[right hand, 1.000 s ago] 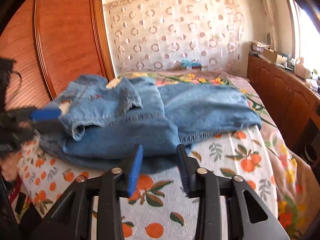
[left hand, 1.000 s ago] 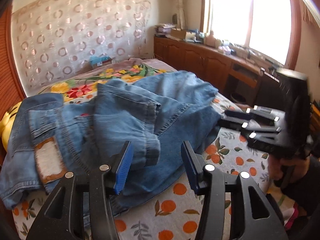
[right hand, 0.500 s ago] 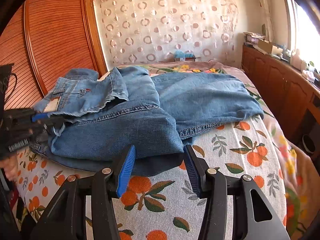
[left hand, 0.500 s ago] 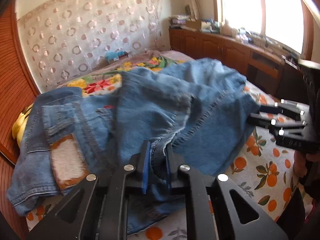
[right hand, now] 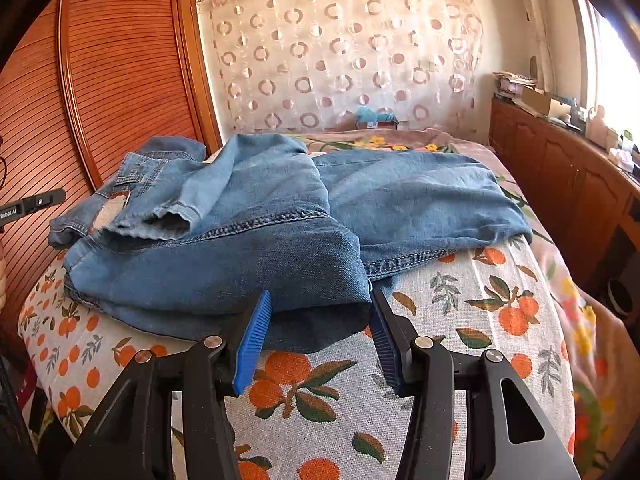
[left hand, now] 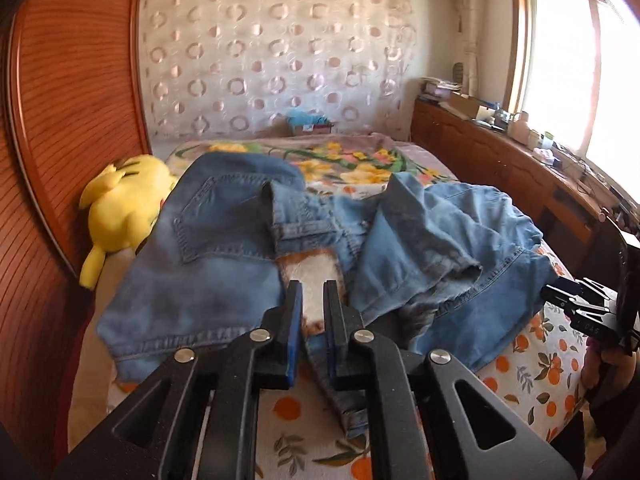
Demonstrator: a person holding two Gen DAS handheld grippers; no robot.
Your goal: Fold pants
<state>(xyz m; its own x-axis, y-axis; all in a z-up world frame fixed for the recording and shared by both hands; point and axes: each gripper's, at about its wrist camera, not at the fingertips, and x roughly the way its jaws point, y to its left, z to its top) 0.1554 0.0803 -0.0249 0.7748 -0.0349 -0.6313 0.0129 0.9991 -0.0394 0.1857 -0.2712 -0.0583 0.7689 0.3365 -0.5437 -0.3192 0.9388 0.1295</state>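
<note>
Blue jeans (left hand: 224, 248) lie crumpled on the bed, back pocket and a white patch facing up. My left gripper (left hand: 313, 292) is at their near edge, its jaws closing on a narrow strip of denim that hangs down between the pads. In the right wrist view the jeans (right hand: 240, 264) are folded over, with one leg stretched to the right. My right gripper (right hand: 320, 300) stands open at the near fold, whose thick edge lies between the blue pads (right hand: 252, 336). The right gripper (left hand: 580, 308) also shows at the right edge of the left wrist view.
The orange-print bedsheet (right hand: 480, 320) covers the near part of the bed. A yellow plush toy (left hand: 120, 208) lies against the wooden headboard (left hand: 60, 120) on the left. A wooden cabinet (right hand: 560, 168) with clutter runs along the right under the window.
My left gripper went from open to shut on a denim edge, then swung left with it. The right gripper widened slightly and stayed at the fold.
</note>
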